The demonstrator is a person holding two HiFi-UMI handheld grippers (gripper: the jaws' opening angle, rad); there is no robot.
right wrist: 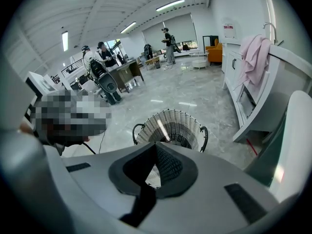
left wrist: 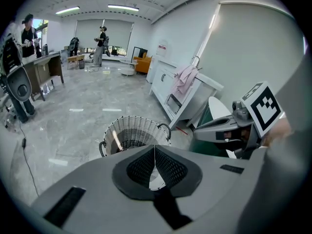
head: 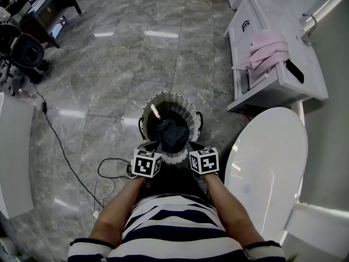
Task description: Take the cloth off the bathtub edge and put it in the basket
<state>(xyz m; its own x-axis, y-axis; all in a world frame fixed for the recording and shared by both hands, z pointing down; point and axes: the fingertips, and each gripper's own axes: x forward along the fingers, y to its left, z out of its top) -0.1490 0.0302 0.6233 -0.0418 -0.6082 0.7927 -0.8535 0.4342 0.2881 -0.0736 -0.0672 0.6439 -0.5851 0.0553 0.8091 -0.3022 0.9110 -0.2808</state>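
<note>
At the upper right of the head view, the pink cloth [head: 267, 49] lay draped over the white bathtub edge [head: 283, 86]. Near the middle of the frame, the woven basket [head: 188, 113] stood on the grey floor [head: 136, 53], well apart from the cloth, with a dark thing [head: 172, 131] inside it. Just below the basket, the left gripper [head: 157, 146] and the right gripper [head: 192, 146] were held side by side. Both were clenched, jaws together, with nothing between them.

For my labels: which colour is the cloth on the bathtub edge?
The cloth is pale pink, clearest in the head view.
</note>
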